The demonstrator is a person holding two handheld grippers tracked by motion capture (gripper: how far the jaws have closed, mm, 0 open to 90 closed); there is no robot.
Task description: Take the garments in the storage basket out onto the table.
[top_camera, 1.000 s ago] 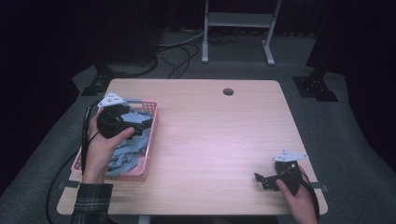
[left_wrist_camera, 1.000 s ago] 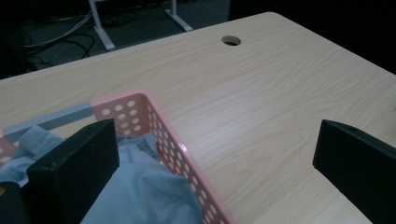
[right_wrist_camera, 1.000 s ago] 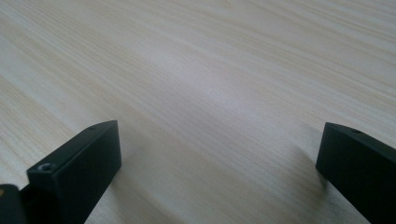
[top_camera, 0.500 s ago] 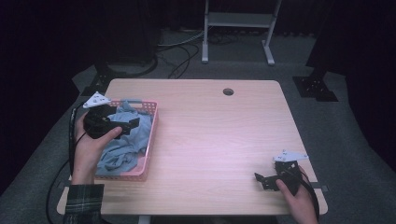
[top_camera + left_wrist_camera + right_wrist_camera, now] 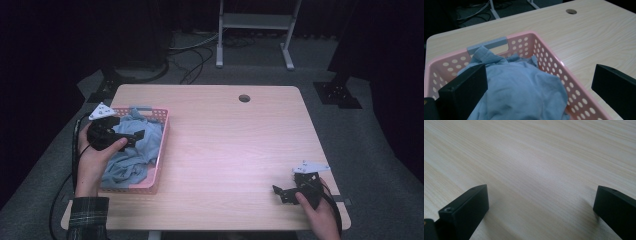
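Table (image 5: 240, 145): light wood-grain top, rounded corners, round cable hole (image 5: 244, 98) near the far edge. Floor (image 5: 365, 150): grey carpet, lit around the table, falling into darkness beyond. Far side: white metal stand (image 5: 255, 22) with two legs; black cables (image 5: 192, 55) looped on the floor; dark base plates (image 5: 340, 94) at right and left.

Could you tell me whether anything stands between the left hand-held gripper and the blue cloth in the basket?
Nothing visible does. The left hand-held gripper hangs open just above the blue cloth, inside the pink basket.
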